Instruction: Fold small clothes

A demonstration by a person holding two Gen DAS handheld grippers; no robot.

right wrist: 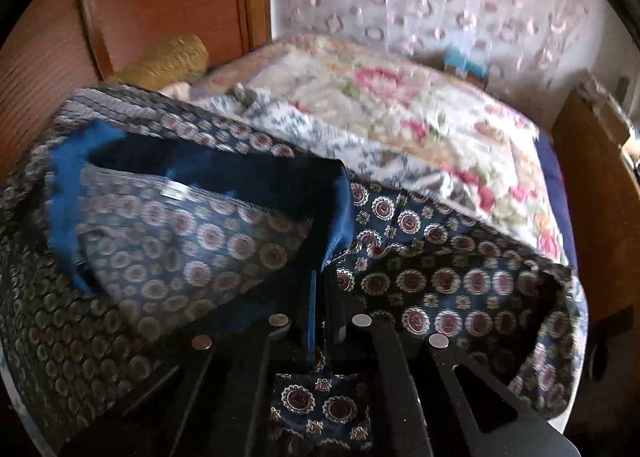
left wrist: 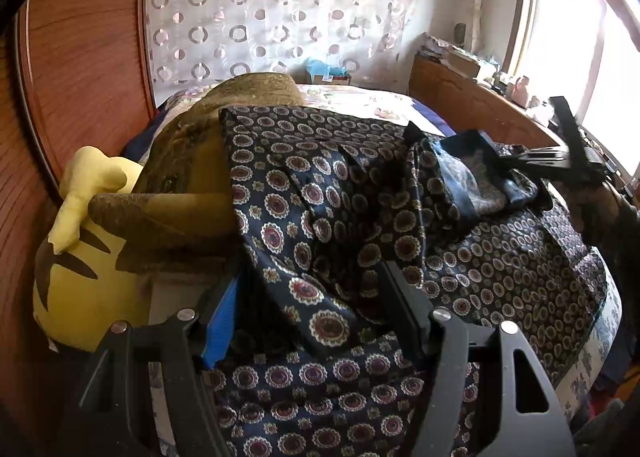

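A navy silky garment with red and gold medallion print [left wrist: 320, 217] lies spread over the bed. My left gripper [left wrist: 312, 289] stands open, its fingers either side of a raised fold of the garment near its left edge. My right gripper [right wrist: 322, 289] is shut on the garment's blue collar edge [right wrist: 336, 209] and holds it lifted. The right gripper also shows in the left wrist view [left wrist: 532, 161], at the far right, pinching the collar. The garment fills the lower half of the right wrist view [right wrist: 440, 277].
A yellow plush toy [left wrist: 80, 257] and an olive-brown cushion [left wrist: 192, 161] lie left of the garment against the wooden headboard [left wrist: 80, 57]. A floral bedspread [right wrist: 400, 105] covers the bed behind. A wooden cabinet with clutter [left wrist: 472, 97] stands under the window at right.
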